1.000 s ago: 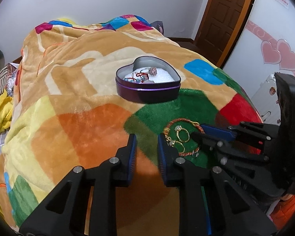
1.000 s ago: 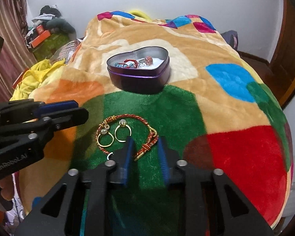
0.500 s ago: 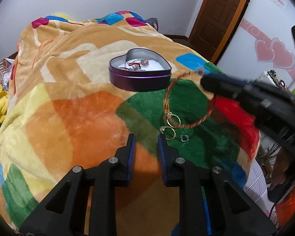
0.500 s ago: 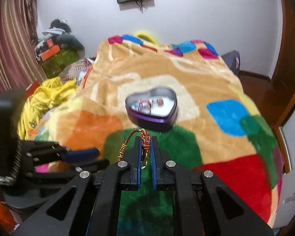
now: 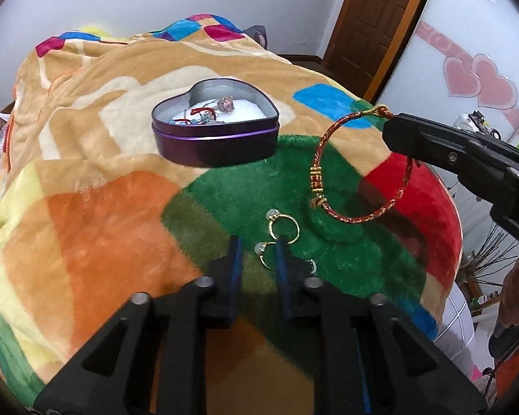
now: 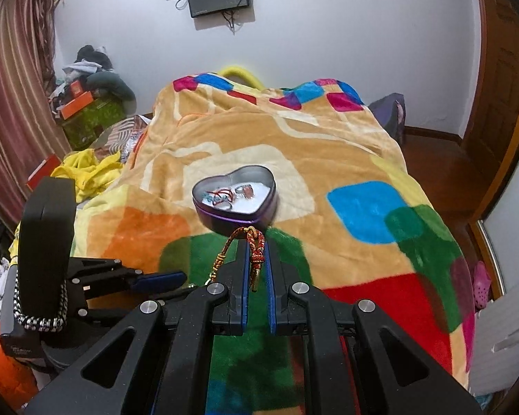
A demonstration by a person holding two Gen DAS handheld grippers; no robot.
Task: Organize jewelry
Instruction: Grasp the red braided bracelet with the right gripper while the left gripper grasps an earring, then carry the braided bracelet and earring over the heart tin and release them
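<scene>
The right gripper [image 6: 256, 266] was clamped on the red braided bracelet [image 5: 332, 173], hanging above the bed blanket [image 5: 86, 228], so the next move was carrying it over the heart-shaped tin [image 5: 215, 138], while the left gripper [image 5: 257, 269], almost closed, held nothing beside two gold rings [image 5: 276, 238].

Red-and-gold braided bracelet [image 5: 332, 204] hangs in air as an open loop, clamped at its knotted clasp end, gold beads on one side. Two gold rings [image 5: 283, 230] lie flat on the bed's green patch, close together. Purple heart-shaped tin [image 5: 215, 128], lid off, sits beyond them, holding beaded pieces on white lining.
</scene>
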